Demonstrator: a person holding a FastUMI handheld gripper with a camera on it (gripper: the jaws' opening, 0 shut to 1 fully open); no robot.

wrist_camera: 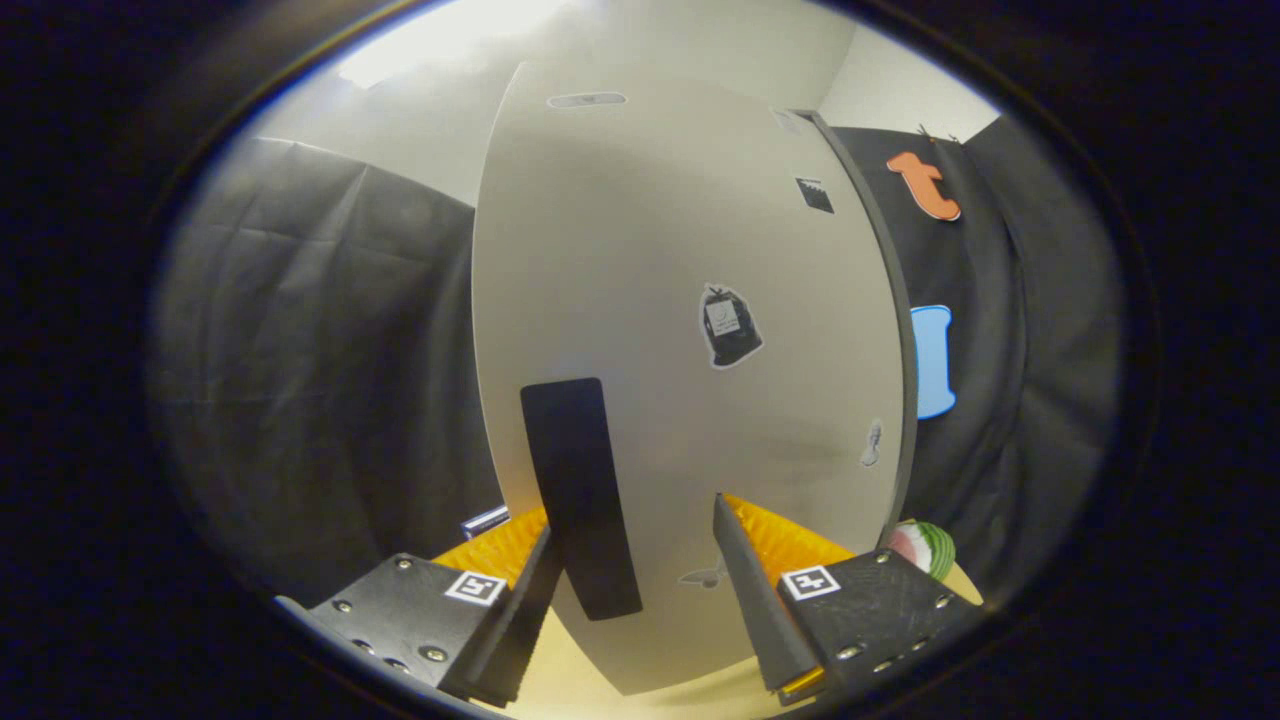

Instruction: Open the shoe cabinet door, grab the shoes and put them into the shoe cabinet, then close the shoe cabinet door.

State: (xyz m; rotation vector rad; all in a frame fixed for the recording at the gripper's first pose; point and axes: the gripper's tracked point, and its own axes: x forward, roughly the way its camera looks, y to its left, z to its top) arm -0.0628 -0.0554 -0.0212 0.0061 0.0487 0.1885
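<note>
1. Close in: shoe cabinet door (690, 300) stood dead ahead at 12 o'clock.
2. Its black handle (580, 495) ran vertical, toward the left finger, about 11 o'clock.
3. Gripper (632, 590) fingers (745, 590) were wide apart, holding nothing.

**Cabinet door standing ahead of the fingers**

The shoe cabinet door (690, 330) is standing just ahead of the gripper (640, 590), its handle (580, 495) lying between the spread fingers (755, 590), nearer the left one. A shoe (925, 545) is sitting on the bench (640, 700) right of the door.
</note>
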